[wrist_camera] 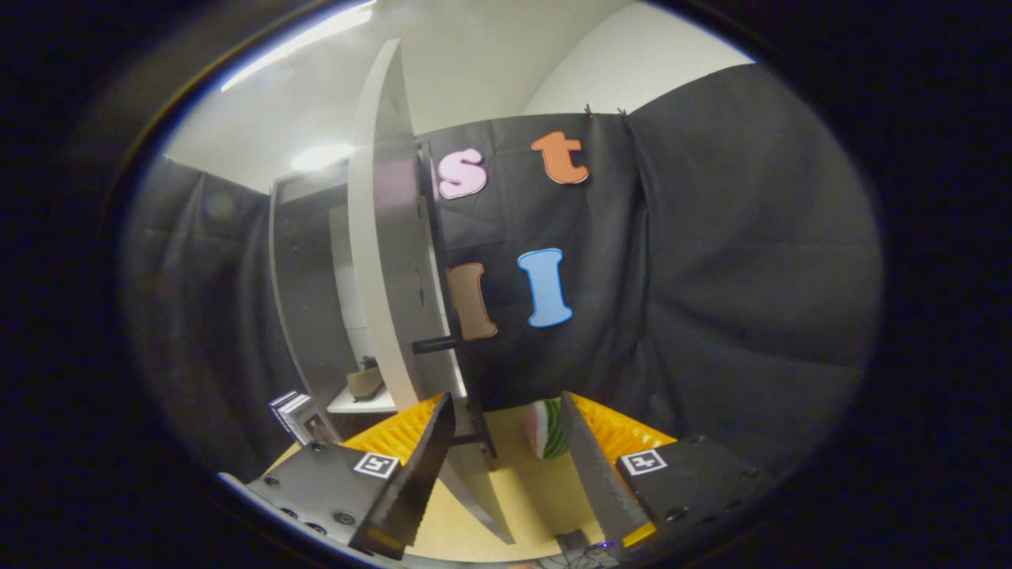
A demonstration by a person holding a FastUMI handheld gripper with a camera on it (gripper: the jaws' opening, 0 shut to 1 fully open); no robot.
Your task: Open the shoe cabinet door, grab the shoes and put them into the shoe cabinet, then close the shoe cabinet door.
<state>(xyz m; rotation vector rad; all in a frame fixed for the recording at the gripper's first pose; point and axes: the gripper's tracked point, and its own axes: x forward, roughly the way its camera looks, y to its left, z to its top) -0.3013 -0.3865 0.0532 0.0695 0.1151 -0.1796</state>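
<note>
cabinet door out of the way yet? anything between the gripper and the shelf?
Door is swung open, its lower edge between the open gripper fingers, so it stands ahead. A brown shoe already sits on the shelf beyond it.

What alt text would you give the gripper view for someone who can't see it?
The white shoe cabinet door stands swung open, edge-on just ahead of the open gripper, its dark handle sticking out. Past the door a shoe sits on a cabinet shelf; a pink-and-green object lies beyond the fingers.
</note>
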